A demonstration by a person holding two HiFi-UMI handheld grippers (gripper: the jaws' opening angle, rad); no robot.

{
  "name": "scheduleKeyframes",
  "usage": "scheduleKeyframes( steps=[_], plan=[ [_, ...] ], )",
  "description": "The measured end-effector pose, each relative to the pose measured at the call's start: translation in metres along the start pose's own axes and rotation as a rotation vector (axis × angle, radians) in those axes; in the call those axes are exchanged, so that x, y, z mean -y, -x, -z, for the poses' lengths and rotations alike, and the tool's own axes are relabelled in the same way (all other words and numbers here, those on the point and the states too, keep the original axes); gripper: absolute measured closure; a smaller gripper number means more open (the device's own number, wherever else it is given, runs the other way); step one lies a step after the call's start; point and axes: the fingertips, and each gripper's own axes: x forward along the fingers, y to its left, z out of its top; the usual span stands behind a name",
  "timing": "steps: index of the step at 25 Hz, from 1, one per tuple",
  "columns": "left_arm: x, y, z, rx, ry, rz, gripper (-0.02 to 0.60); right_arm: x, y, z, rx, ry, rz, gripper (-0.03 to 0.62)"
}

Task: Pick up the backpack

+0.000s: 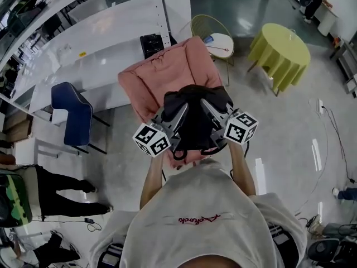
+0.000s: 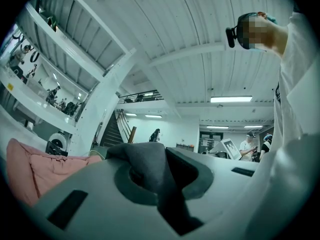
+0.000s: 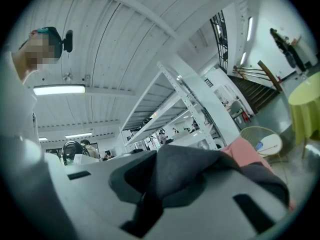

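Note:
A black backpack hangs in the air in front of the person's chest, above a pink armchair. My left gripper is shut on dark backpack fabric at its left side. My right gripper is shut on dark backpack fabric at its right side. In both gripper views the cloth fills the gap between the jaws. The marker cubes sit close to the person's arms, and the lower part of the bag is hidden behind the grippers.
A blue chair stands left of the armchair by a long white table. A wire chair and a round yellow-green table stand behind. A person's legs are at the lower left.

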Motion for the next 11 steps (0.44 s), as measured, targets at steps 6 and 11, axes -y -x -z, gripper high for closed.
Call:
scheduleKeyframes(
  steps=[6, 11],
  plan=[
    [0.010, 0.010, 0.010, -0.007, 0.006, 0.013, 0.529, -0.009, 0.010, 0.010, -0.002, -0.003, 0.011, 0.545],
    [0.010, 0.020, 0.016, -0.023, 0.003, 0.027, 0.529, -0.015, 0.013, 0.022, 0.005, -0.015, 0.025, 0.545]
  ],
)
